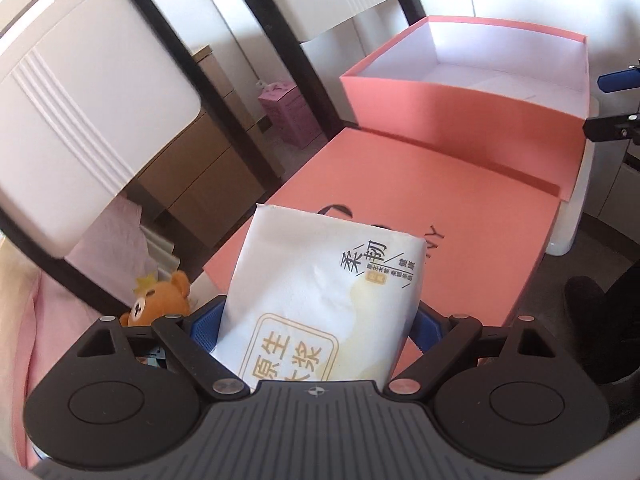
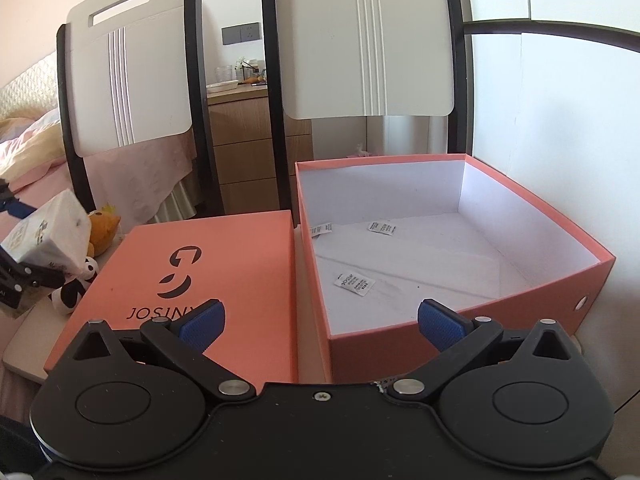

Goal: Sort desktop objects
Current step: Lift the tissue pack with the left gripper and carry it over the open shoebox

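Pinching soft crinkly tissue pack, left claw; right claw spread above matte coral cardboard box.

Beyond your desk stand two white chair backs with black side rails: one on the left with a slot near its top and three raised vertical stripes, one on the right with the same stripes. Between them you see a light wooden drawer cabinet with small items on its top, too small to tell apart, and a grey wall socket plate above it. A bed with pink and pale yellow bedding lies at the left. A small pink box sits on the floor near that cabinet.
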